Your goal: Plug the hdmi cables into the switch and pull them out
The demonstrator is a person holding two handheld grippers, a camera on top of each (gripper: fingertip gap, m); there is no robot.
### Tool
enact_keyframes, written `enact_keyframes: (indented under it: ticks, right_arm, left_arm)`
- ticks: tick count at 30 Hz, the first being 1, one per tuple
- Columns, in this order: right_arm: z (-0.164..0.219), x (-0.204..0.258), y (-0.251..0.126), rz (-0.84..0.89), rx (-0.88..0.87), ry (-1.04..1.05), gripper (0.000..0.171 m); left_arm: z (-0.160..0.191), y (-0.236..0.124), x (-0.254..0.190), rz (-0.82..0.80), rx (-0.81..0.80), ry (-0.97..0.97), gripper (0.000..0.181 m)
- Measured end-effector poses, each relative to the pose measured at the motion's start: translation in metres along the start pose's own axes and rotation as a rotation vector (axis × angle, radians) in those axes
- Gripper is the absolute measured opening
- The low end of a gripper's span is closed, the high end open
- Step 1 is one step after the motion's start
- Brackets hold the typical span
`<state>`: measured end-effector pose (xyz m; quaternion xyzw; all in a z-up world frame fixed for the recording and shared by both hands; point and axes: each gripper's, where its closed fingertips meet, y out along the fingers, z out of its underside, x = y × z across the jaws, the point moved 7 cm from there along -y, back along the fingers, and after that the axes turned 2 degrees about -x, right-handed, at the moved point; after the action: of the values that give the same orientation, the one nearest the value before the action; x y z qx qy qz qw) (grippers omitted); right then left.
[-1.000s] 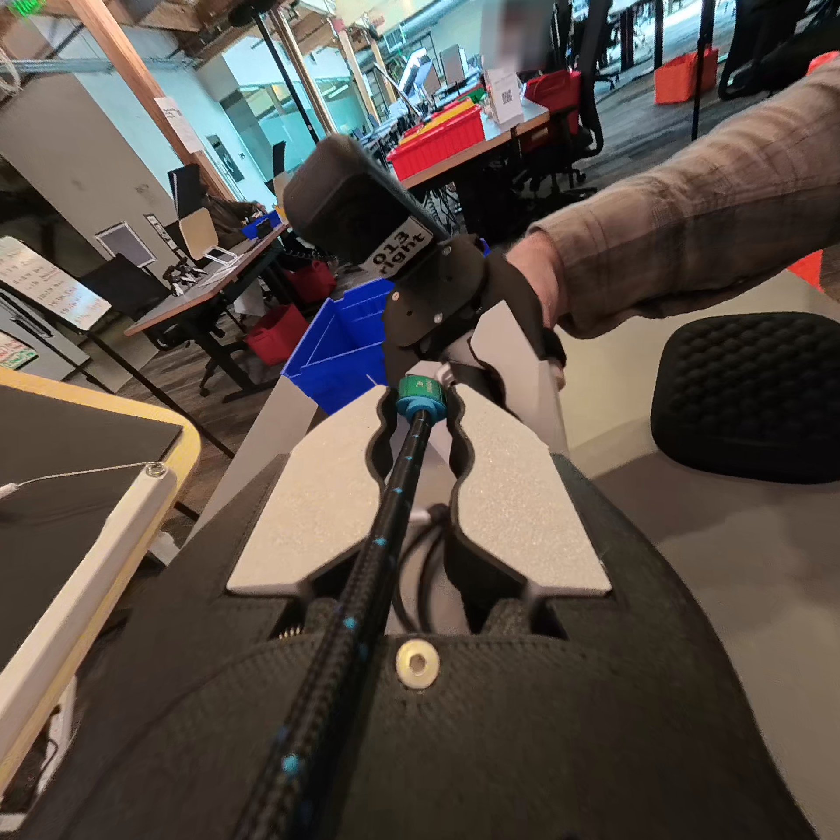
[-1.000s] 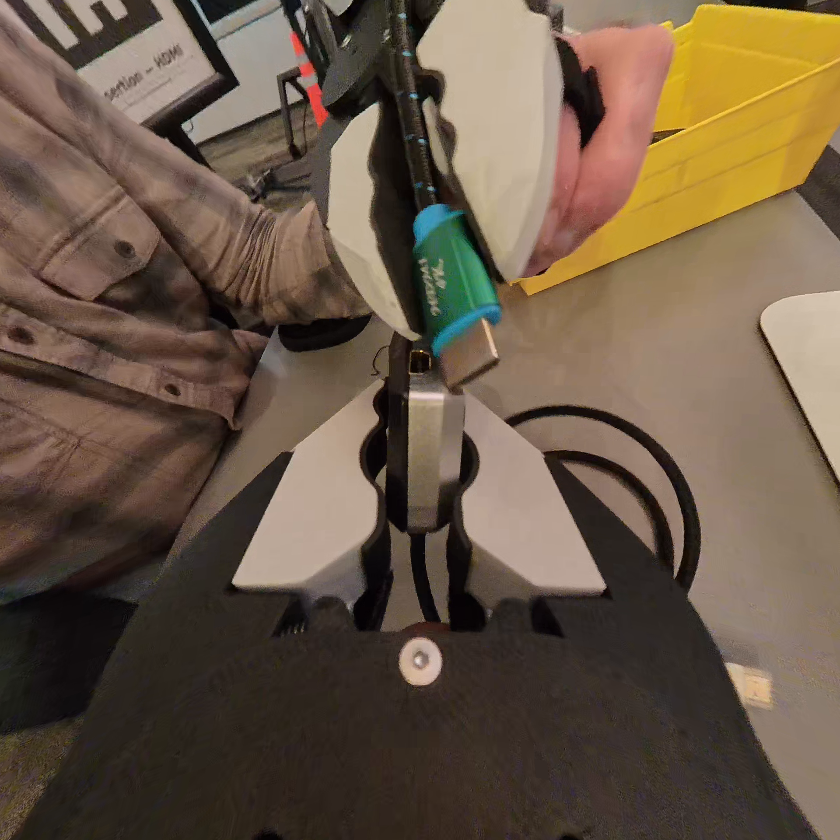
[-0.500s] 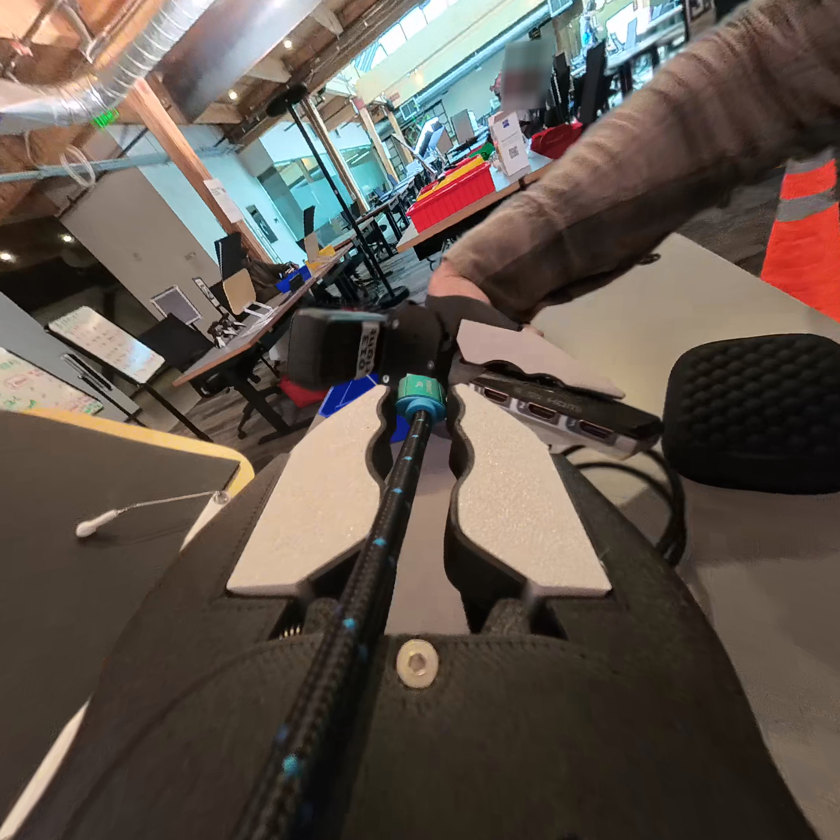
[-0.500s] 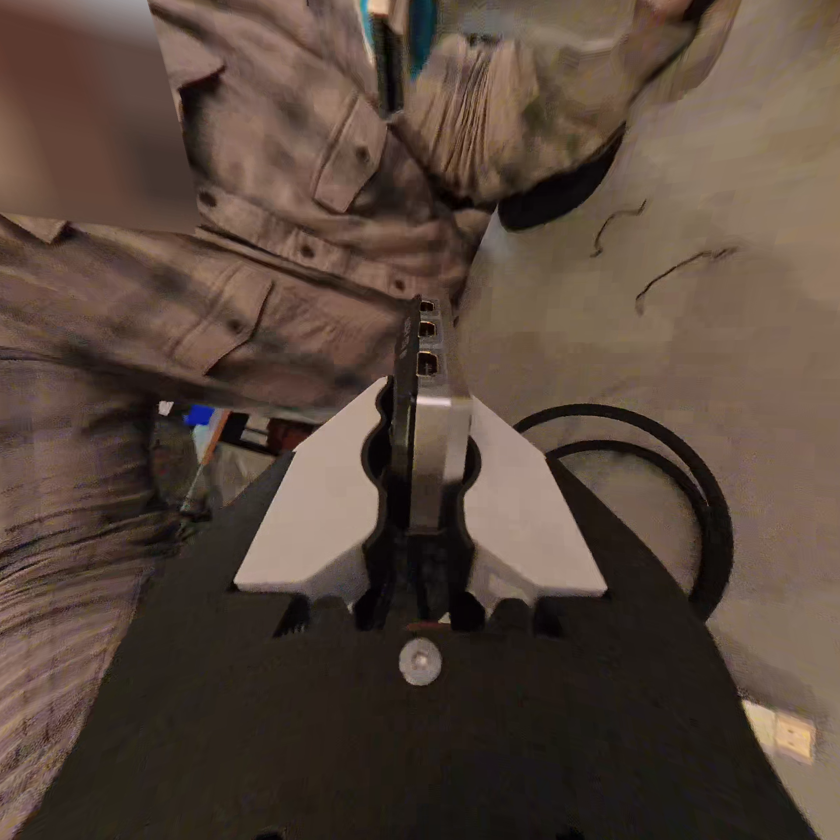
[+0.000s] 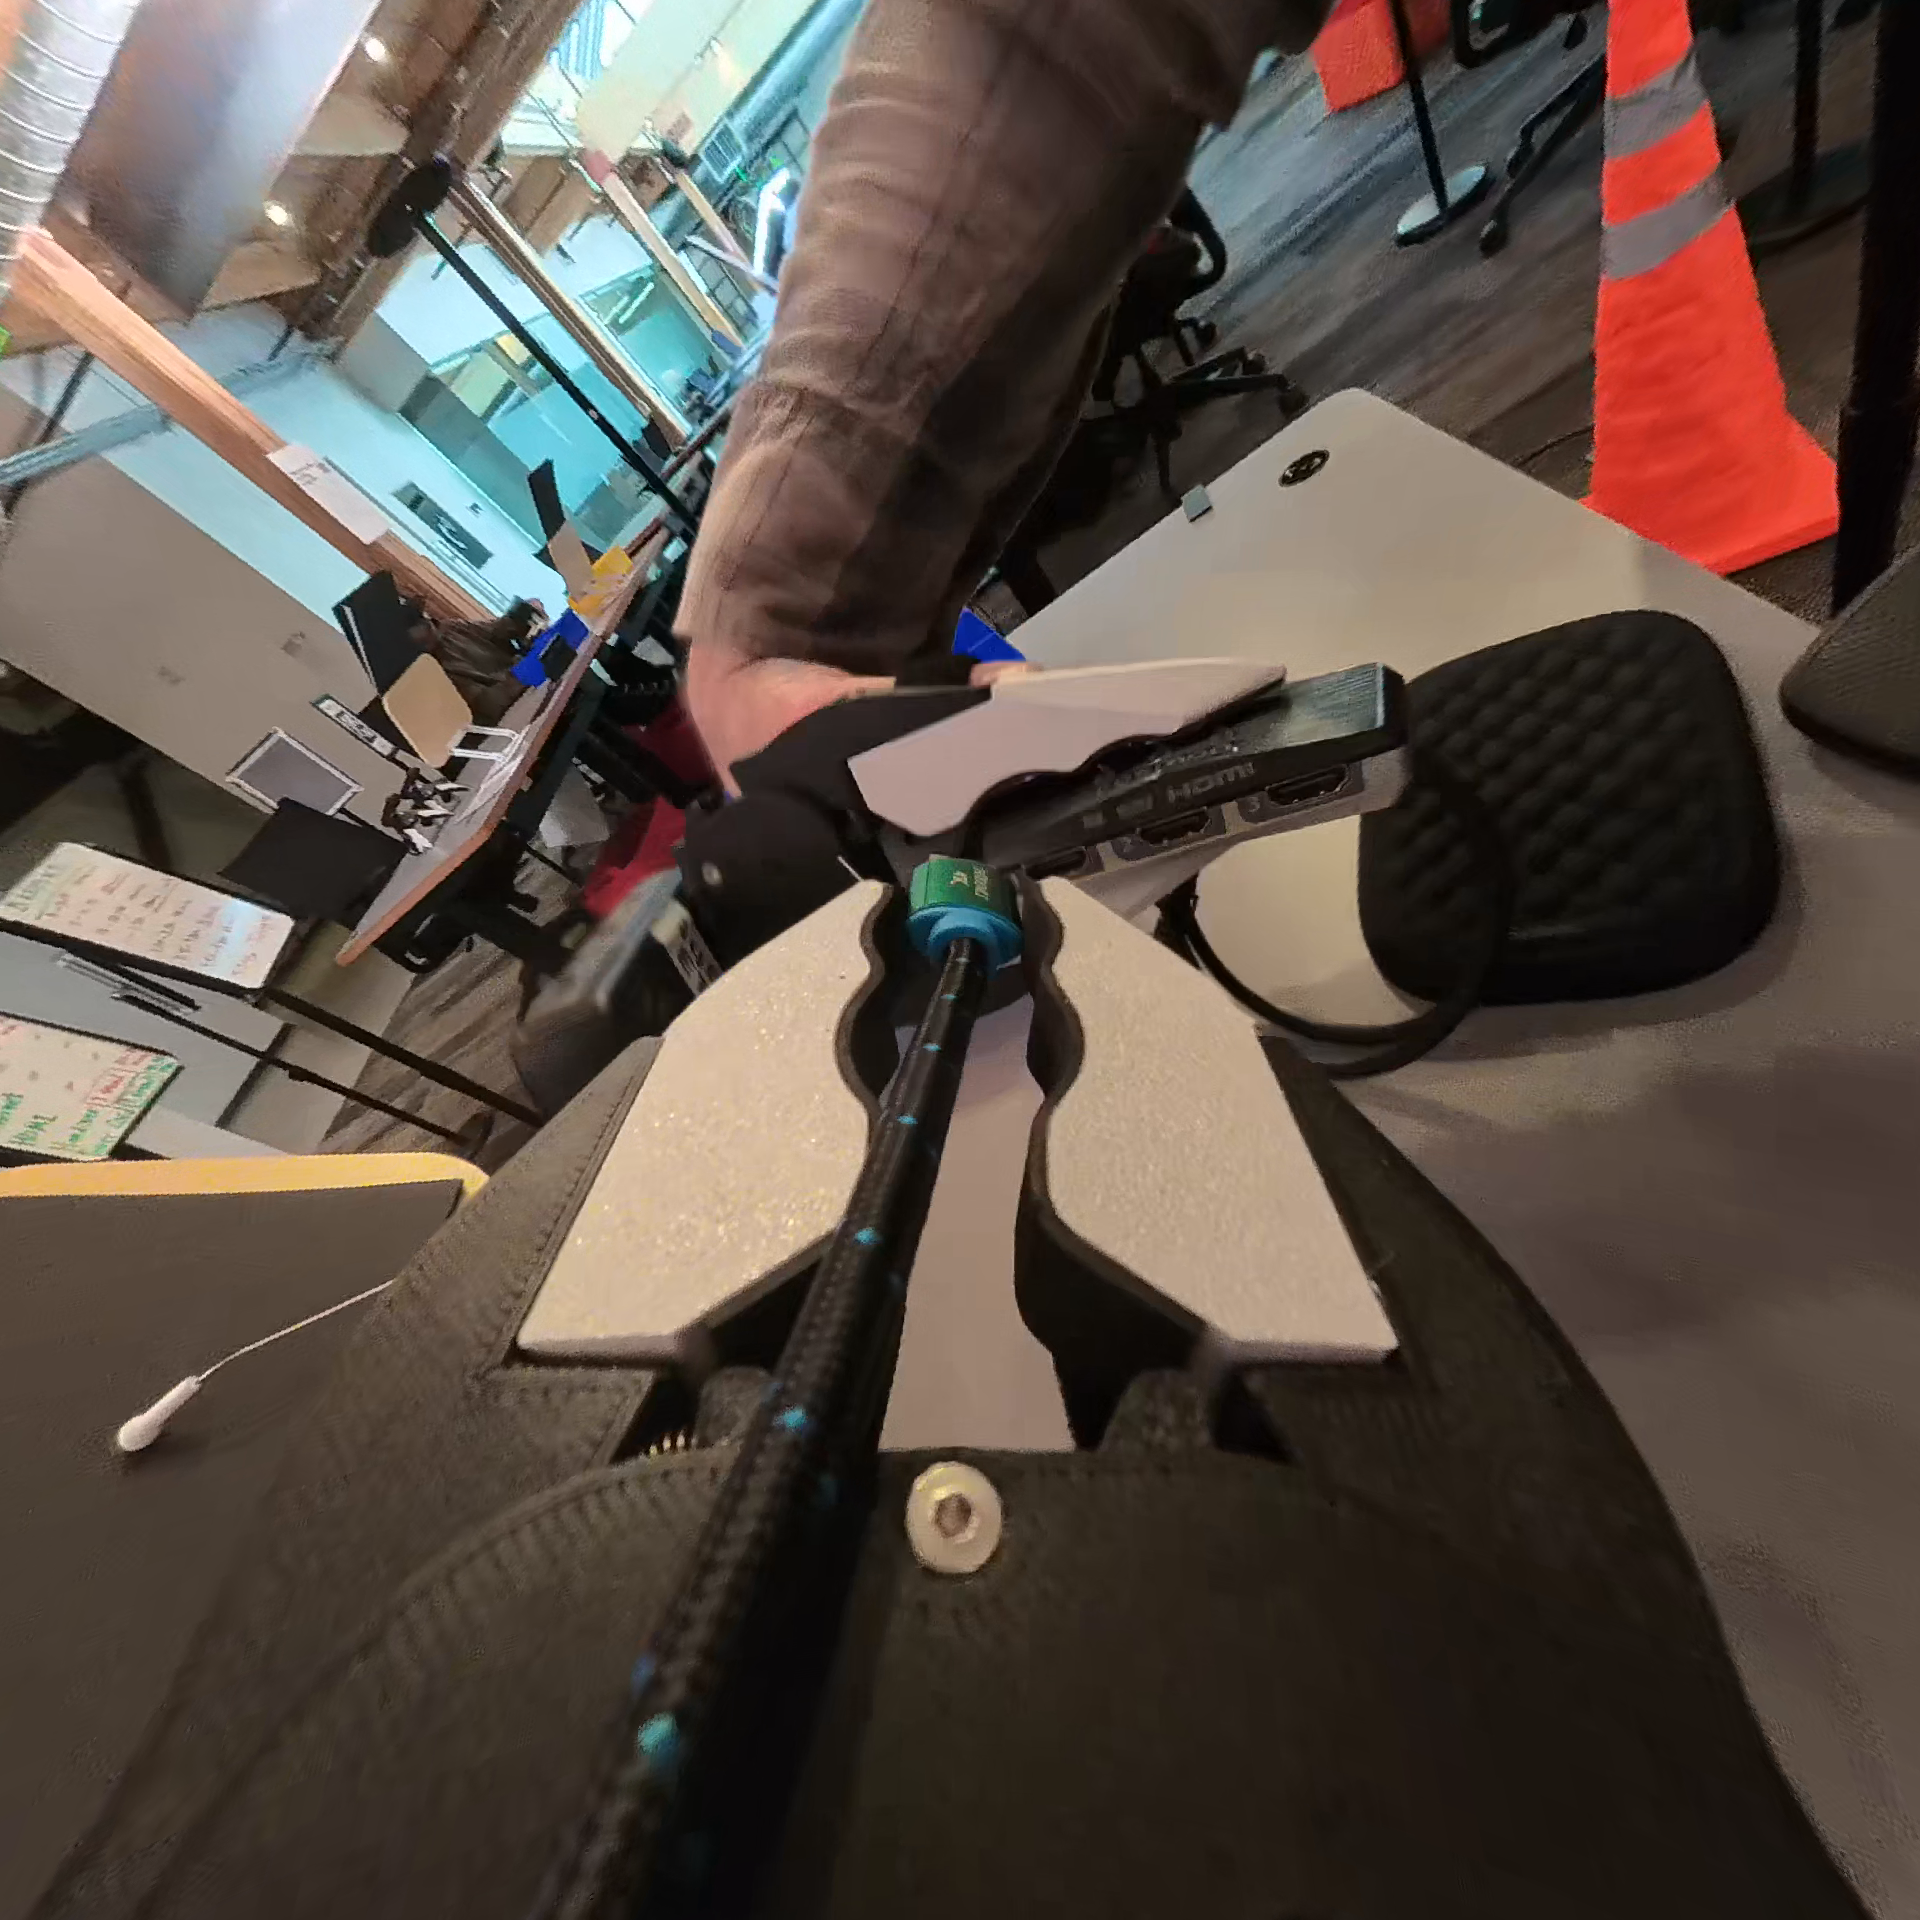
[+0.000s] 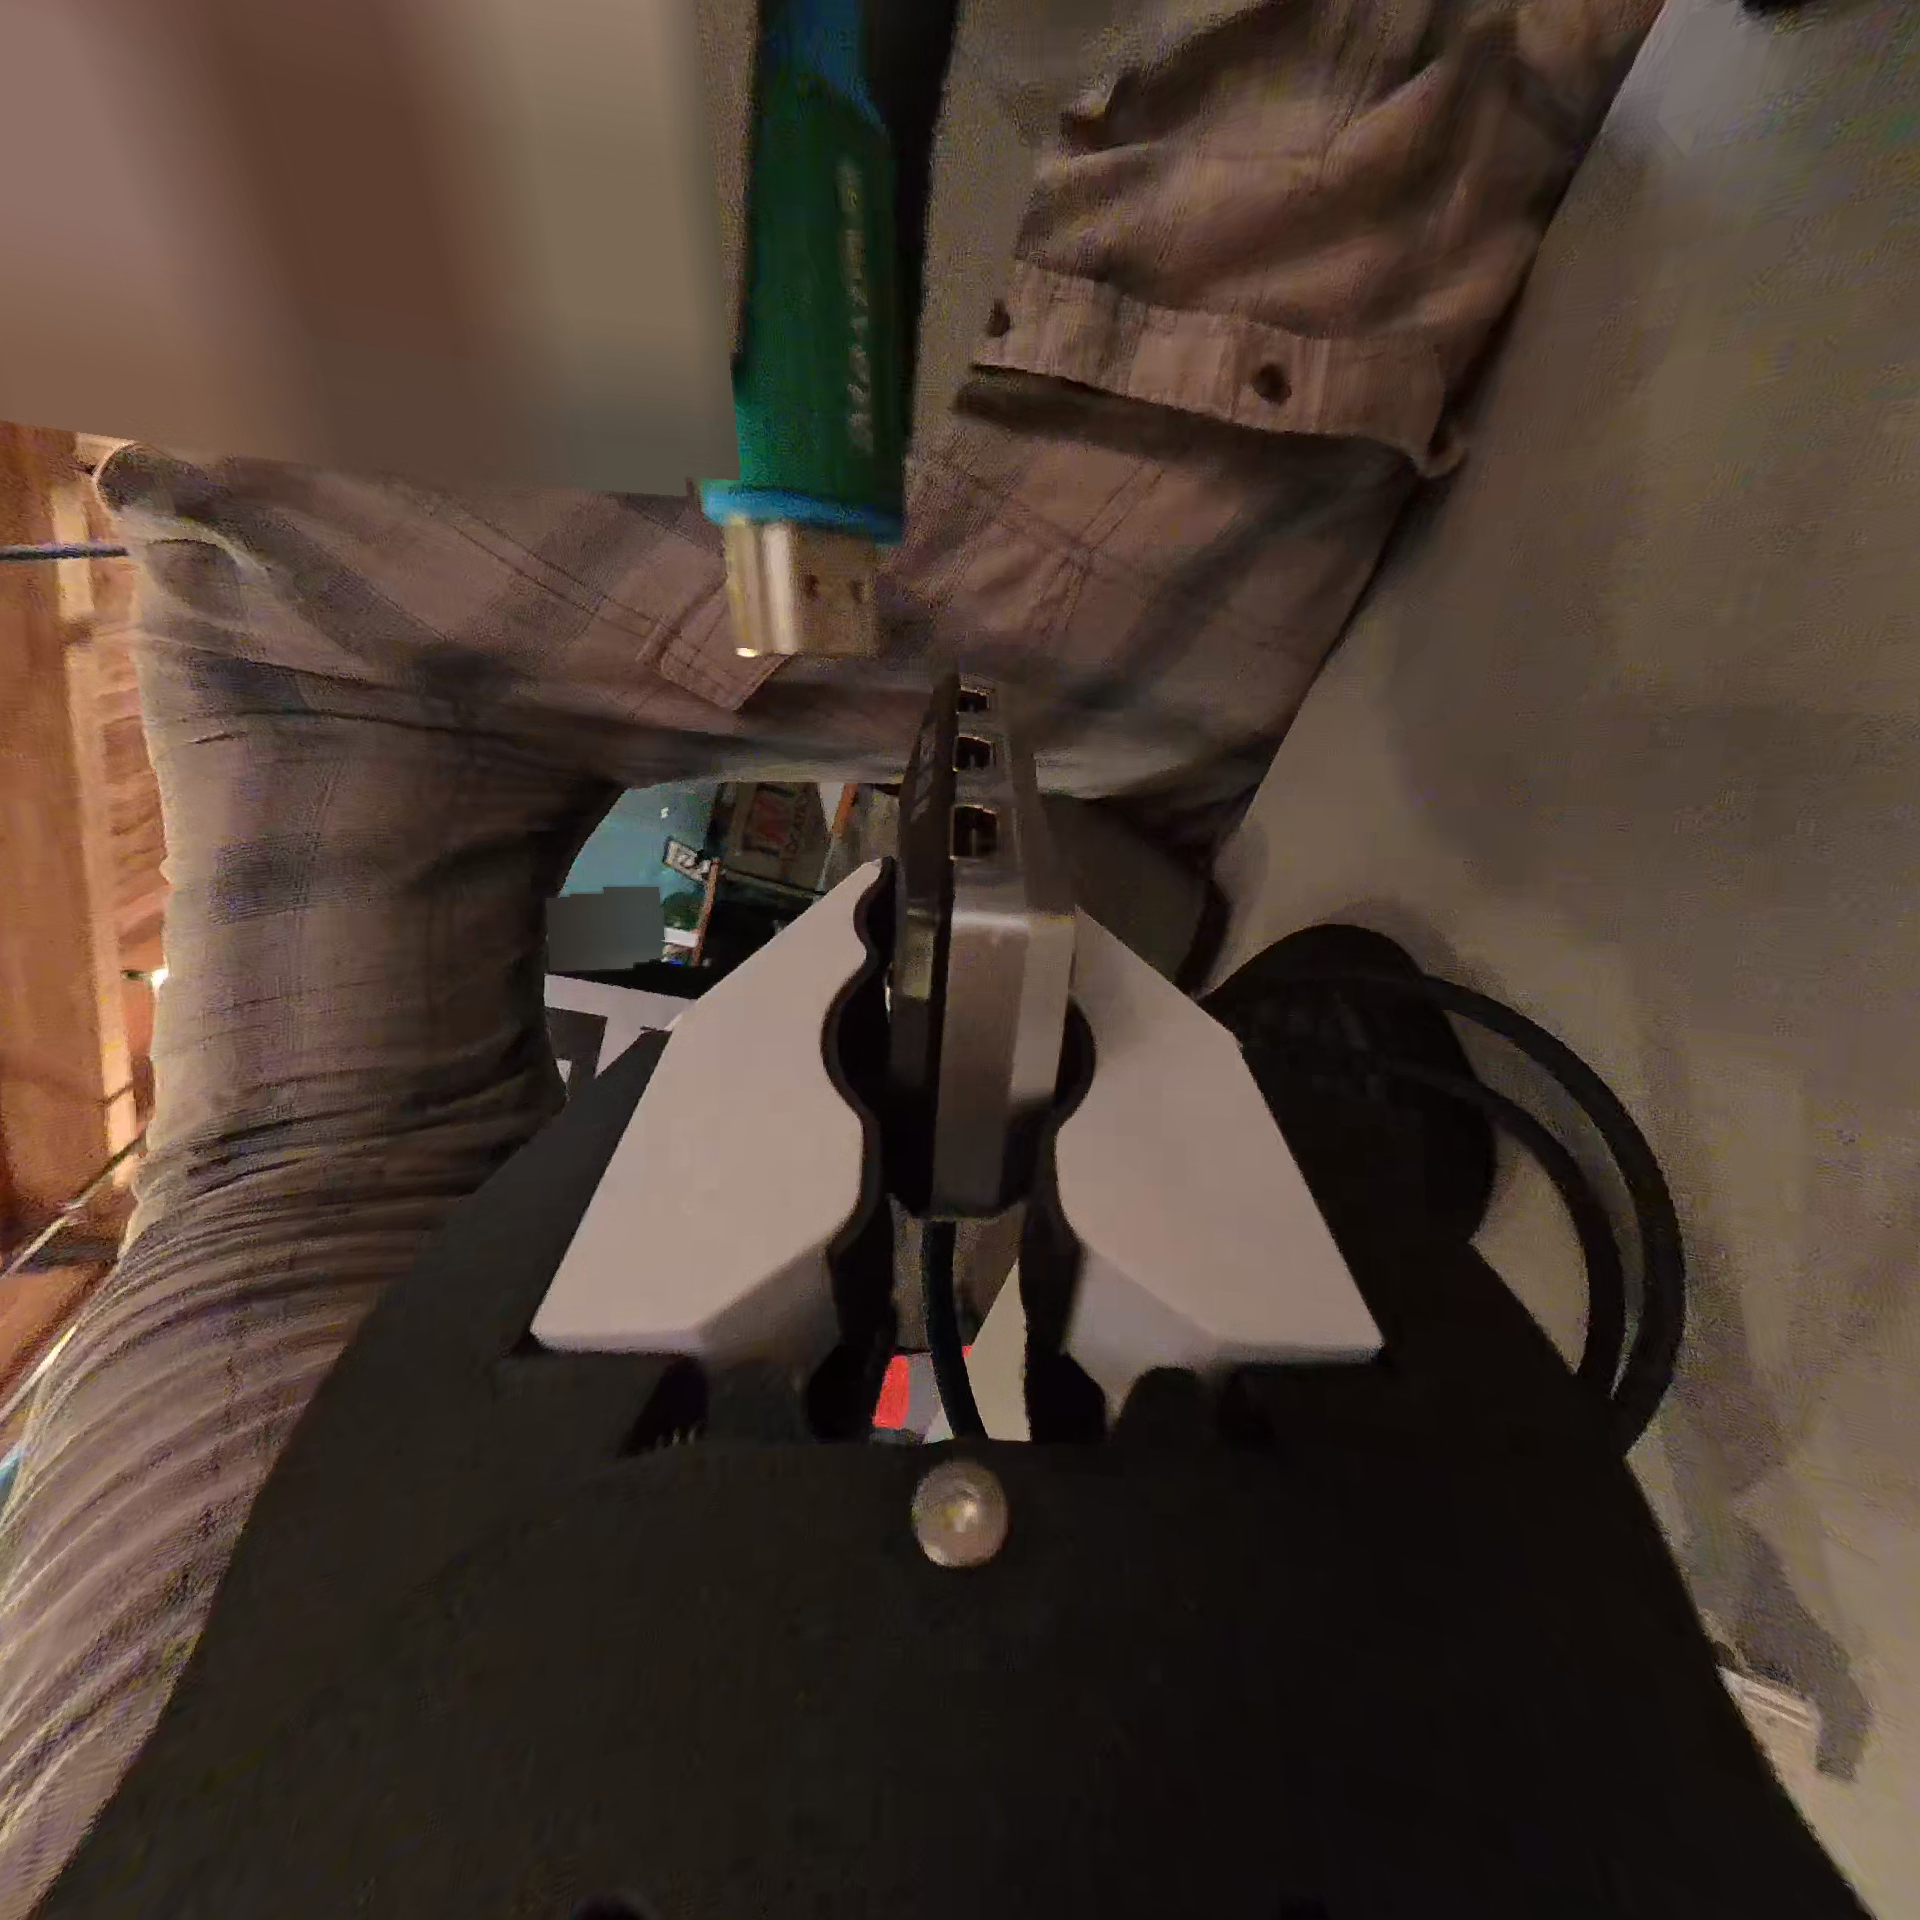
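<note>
Counting one switch (image 6: pixel 977 1039), three ports (image 5: pixel 1174 831), one plug (image 6: pixel 821 312).

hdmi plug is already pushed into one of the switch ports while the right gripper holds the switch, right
Not quite. The HDMI plug is not in a port yet: the right wrist view shows its metal tip hanging free, just short of the switch. The rest holds: the right gripper is shut on the switch, and the left gripper holds the plug.
</note>
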<state>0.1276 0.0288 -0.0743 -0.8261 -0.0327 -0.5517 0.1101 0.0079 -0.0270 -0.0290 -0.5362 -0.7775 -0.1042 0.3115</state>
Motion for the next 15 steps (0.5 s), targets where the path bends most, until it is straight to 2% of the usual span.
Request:
enact_keyframes:
  ticks: [6,15]
  right_arm:
    - [-0.009,-0.016,0.017,-0.157,0.101,0.090,0.019]
    - [-0.029,-0.016,0.011,-0.188,0.120,0.047,0.019]
  left_arm:
    - [0.005,-0.004,-0.028,-0.003,-0.072,-0.045,0.021]
    - [0.027,-0.026,-0.029,-0.035,-0.266,-0.533,0.021]
